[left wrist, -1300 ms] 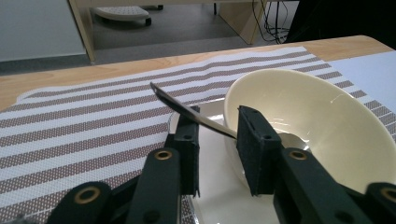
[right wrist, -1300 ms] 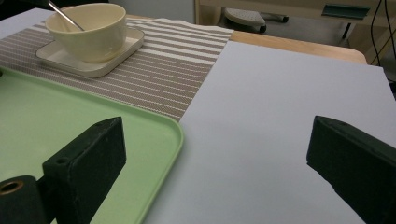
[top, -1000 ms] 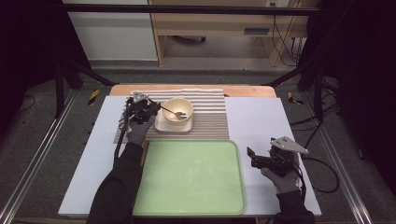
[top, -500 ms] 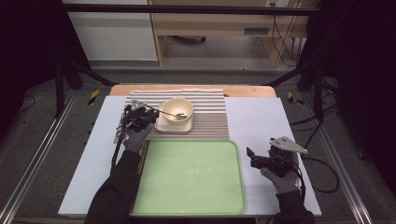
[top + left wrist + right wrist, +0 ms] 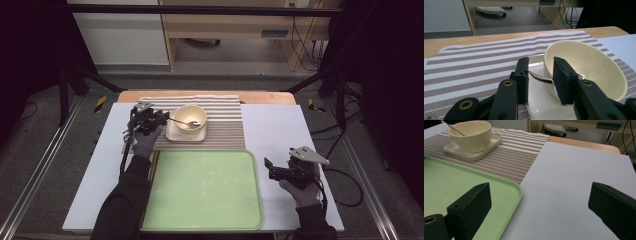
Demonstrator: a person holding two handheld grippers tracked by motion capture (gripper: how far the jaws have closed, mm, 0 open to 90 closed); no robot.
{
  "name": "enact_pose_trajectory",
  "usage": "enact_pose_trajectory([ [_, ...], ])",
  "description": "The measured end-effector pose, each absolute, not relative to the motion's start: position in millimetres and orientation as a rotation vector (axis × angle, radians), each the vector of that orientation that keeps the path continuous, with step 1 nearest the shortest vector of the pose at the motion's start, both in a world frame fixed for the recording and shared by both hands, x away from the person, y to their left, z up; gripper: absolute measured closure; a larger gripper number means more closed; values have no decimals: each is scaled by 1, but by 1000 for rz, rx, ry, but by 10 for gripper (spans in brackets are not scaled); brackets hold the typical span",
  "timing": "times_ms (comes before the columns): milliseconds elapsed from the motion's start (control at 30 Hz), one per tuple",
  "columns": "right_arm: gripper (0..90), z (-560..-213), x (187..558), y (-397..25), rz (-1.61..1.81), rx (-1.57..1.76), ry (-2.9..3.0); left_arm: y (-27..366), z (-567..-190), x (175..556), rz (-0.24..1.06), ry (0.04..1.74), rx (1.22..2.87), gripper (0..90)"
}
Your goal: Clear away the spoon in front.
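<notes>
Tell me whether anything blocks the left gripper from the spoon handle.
Nothing visible does. The left gripper has its jaws on either side of the spoon handle, which sticks out over the bowl rim with an open gap around it.

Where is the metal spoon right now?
In the high view, the metal spoon rests in the cream bowl on the striped mat's left half, its handle pointing left between the left tongs.

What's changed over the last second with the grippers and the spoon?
The left gripper drew back from the bowl toward the mat's left edge and now brackets the spoon handle tip, jaws not visibly closed. Bowl, plate, tray and right gripper stayed put.
</notes>
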State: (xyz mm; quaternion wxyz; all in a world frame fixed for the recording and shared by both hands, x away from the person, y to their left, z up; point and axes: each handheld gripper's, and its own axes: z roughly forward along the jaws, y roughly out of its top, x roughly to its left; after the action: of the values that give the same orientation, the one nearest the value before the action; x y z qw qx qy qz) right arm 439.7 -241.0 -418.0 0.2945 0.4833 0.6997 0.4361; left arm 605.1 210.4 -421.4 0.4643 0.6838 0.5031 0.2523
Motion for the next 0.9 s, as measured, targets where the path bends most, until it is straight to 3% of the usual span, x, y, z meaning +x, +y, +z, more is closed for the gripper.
enact_pose_trajectory([
  [700, 49, -418, 440, -241, 1159, 1287, 1863, 196, -400, 590, 606, 1121, 1641, 877],
  [900, 49, -417, 439, -241, 1166, 1284, 1857, 191, -393, 588, 618, 1105, 1648, 882],
])
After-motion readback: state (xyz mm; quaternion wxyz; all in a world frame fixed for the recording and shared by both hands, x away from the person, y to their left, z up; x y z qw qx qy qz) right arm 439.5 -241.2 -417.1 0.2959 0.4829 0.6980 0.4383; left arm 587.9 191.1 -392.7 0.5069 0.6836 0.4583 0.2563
